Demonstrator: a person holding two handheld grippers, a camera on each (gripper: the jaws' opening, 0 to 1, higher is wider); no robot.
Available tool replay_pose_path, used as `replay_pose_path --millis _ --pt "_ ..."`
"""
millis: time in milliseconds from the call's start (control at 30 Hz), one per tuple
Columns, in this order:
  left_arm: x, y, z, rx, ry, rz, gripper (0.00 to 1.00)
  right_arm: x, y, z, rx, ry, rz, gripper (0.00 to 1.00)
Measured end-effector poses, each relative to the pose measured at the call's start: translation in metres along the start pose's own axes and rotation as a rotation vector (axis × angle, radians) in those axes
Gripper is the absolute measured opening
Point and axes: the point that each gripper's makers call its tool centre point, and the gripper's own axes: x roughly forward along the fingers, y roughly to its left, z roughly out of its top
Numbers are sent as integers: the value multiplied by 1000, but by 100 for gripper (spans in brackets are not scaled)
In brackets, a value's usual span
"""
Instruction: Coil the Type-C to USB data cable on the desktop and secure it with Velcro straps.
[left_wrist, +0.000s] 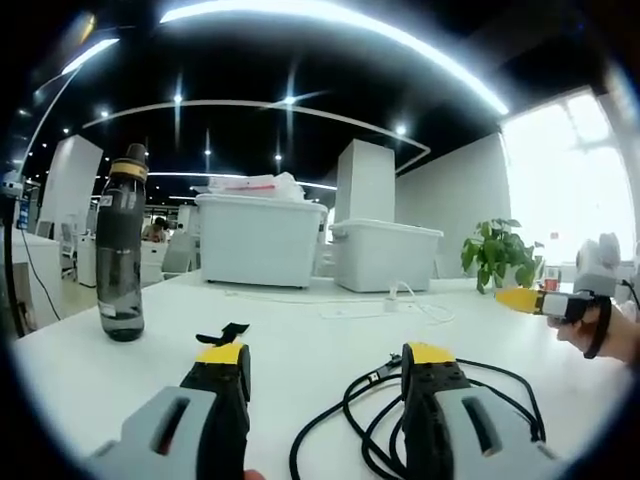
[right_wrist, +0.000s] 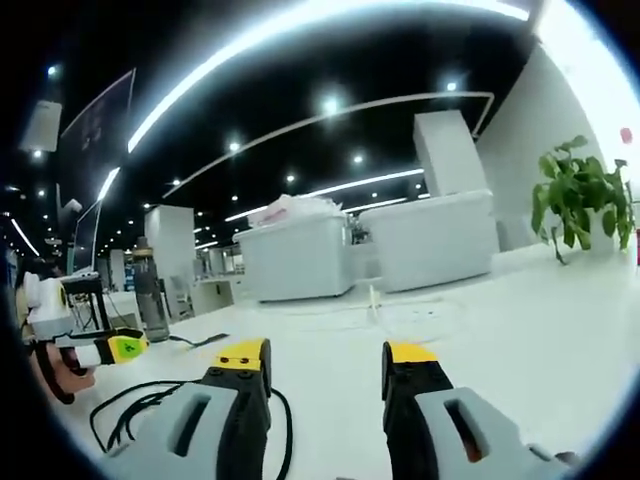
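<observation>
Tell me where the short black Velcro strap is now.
In the left gripper view, the short black Velcro strap lies on the white desk, right of the dark water bottle.

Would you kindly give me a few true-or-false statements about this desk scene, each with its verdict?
1. The black cable lies loose on the desk. True.
2. The bottle lies on its side. False: it stands upright.
3. Both grippers, left and right, are open and hold nothing. True.
4. The plant stands beside the bottle. False: it is at the desk's far side, away from the bottle.
5. Two white bins stand behind the desk. True.
</observation>
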Motion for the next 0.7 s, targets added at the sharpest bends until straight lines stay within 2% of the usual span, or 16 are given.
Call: replay_pose_path --millis 33,133,400,567,700 --pt "0 0 0 1 0 0 61 0 -3 1 17 -3 -20 49" --pt "0 0 0 4 -1 1 61 -2 -4 7 32 -29 -6 51" --pt "0 -1 1 10 -2 -4 61 -4 5 12 -31 -71 45 52" --pt "-1 0 2 17 10 -2 61 -5 0 16 -26 -91 54 52" --pt "-2 -1 8 48 -9 0 61 -6 0 14 -35 -88 51 52"
